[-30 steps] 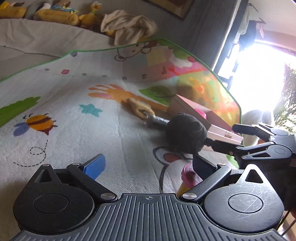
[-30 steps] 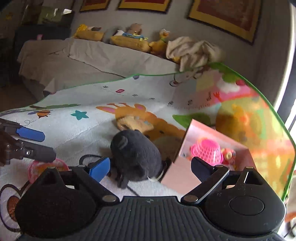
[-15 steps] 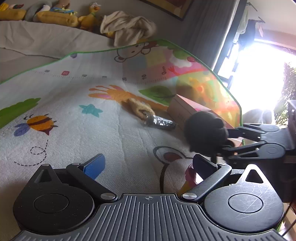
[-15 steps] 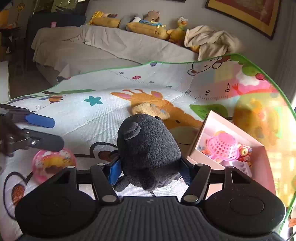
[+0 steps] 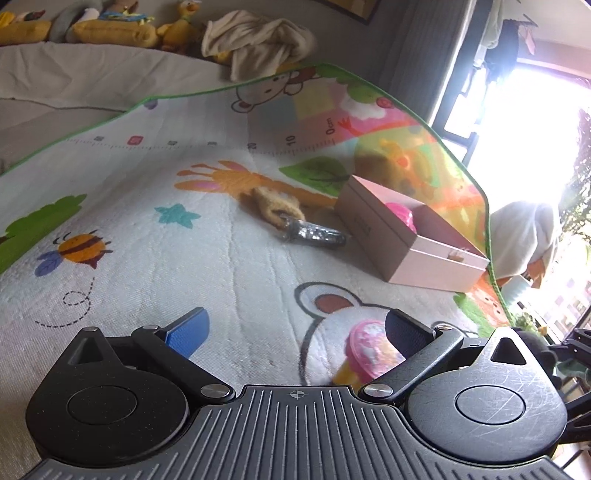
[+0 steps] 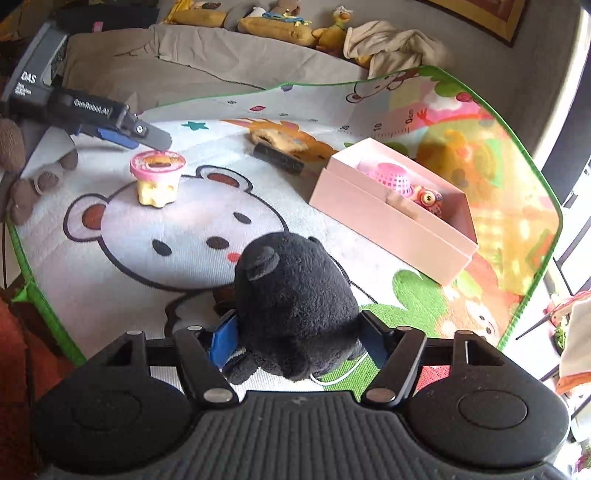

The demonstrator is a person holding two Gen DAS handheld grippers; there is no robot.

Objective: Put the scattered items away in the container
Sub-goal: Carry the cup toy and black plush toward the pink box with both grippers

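Note:
A black plush toy [image 6: 295, 302] hangs above the play mat [image 6: 166, 229] between the pads of my right gripper [image 6: 299, 339]. The pads still hold it while the jaws are opening. To its upper right an open pink box [image 6: 388, 221] holds a pink basket [image 6: 395, 179] and an owl toy [image 6: 428, 199]. My left gripper [image 5: 295, 325] is open; a pink-lidded yellow cup [image 5: 369, 350] stands on the mat just inside its right finger. From the right wrist, that left gripper [image 6: 147, 138] hovers over the cup [image 6: 159, 177]. A tan plush piece [image 5: 273, 206] and a dark tube [image 5: 314, 234] lie left of the box [image 5: 406, 236].
A bed with stuffed toys [image 6: 277, 26] and a crumpled cloth [image 6: 391, 44] runs along the far side. A brown plush [image 6: 37, 181] lies at the mat's left edge. The mat's green border [image 6: 532, 295] ends near a bright window on the right.
My right gripper closed on the black plush, lifted it and carried it back and to the right. The plush left the middle of the left wrist view. My left gripper rose slightly over the cup.

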